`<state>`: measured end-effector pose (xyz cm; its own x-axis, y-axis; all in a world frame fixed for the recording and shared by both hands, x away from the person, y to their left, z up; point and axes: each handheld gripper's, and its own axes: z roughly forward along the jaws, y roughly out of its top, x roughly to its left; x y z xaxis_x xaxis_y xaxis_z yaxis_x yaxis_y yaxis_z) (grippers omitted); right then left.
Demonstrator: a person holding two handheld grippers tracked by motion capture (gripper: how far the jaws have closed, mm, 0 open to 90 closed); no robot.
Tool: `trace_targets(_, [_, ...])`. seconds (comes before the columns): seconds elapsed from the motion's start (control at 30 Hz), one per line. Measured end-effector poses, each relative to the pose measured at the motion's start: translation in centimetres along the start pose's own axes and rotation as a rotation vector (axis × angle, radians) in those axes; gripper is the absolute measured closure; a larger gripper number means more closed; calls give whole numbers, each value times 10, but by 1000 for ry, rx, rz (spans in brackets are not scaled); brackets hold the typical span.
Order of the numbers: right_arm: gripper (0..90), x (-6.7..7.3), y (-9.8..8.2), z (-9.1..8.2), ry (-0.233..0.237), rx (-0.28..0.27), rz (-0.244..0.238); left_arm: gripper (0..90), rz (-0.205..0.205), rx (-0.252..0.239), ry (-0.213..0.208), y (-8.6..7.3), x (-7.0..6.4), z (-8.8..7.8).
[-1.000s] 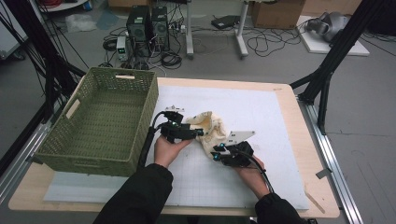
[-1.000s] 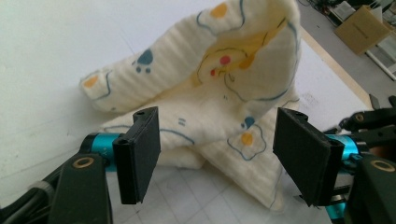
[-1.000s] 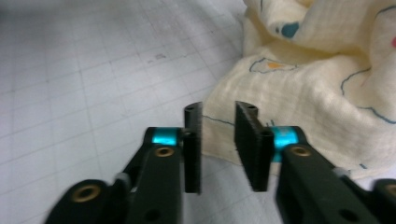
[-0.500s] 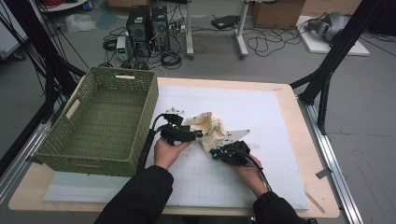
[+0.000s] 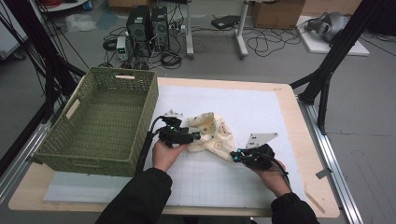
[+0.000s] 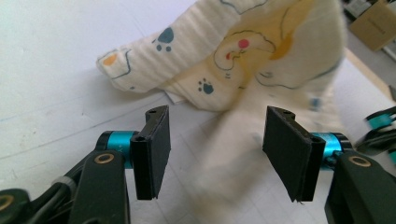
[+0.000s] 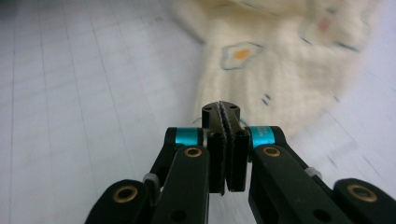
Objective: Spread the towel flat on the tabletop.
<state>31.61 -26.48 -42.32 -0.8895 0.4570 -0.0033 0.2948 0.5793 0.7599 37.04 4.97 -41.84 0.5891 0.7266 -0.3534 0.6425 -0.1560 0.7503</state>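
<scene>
My left gripper (image 6: 212, 154) is spread wide, its two black jaws standing well apart with nothing pinched between them; a blurred fold of the cream cloth (image 6: 243, 60) runs up through the gap, and the bulk of the cloth, printed with paw marks and small animals, lies just ahead of the jaw tips on the white mat (image 6: 56, 70). My right gripper (image 7: 223, 116) is clenched, the jaws pressed flat together; its own view puts the cloth (image 7: 280, 60) just beyond the tips, but I cannot tell whether an edge of it is caught between them. From above, the left gripper (image 5: 194, 136) sits at the near-left side of the crumpled cloth (image 5: 210, 133), and the right gripper (image 5: 238, 155) meets the cloth's near-right corner, with the grey three-cornered plate (image 5: 259, 139) standing on top of it. That high view also gives what the gripper views leave out: a green woven basket (image 5: 100, 121) just to the left of my left hand (image 5: 166, 154), my right hand (image 5: 271, 175) near the mat's front edge, and the wooden table (image 5: 299, 140) showing as a border around the mat (image 5: 261, 107).
</scene>
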Motion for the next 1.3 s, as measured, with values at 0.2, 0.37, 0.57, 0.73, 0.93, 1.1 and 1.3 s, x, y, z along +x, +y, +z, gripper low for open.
trace_targets(0.2, [898, -3, -23, -23, 3, 0, 35, 414, 24, 16, -40, -11, -7, -2])
trace_targets(0.37, [816, -3, -24, -20, 37, -17, 26, 448, 44, 56, -38, -21, -7, 0])
trace_targets(0.57, [660, -8, -18, -6, 8, 5, 44, 574, 111, 124, -26, -28, -12, 12])
trace_targets(0.73, [768, -13, -20, 9, 31, 53, 45, 840, 170, 133, -10, -31, -13, 13])
trace_targets(0.93, [890, -14, -20, 10, 55, 45, 45, 867, 182, 121, 27, -31, -16, 9])
trace_targets(1.1, [892, -14, -22, 2, 55, 59, 46, 869, 148, 93, 50, -35, -14, 2])
trace_targets(1.3, [892, -8, -29, -14, 57, 56, 49, 870, 114, 40, 71, -42, -15, -16])
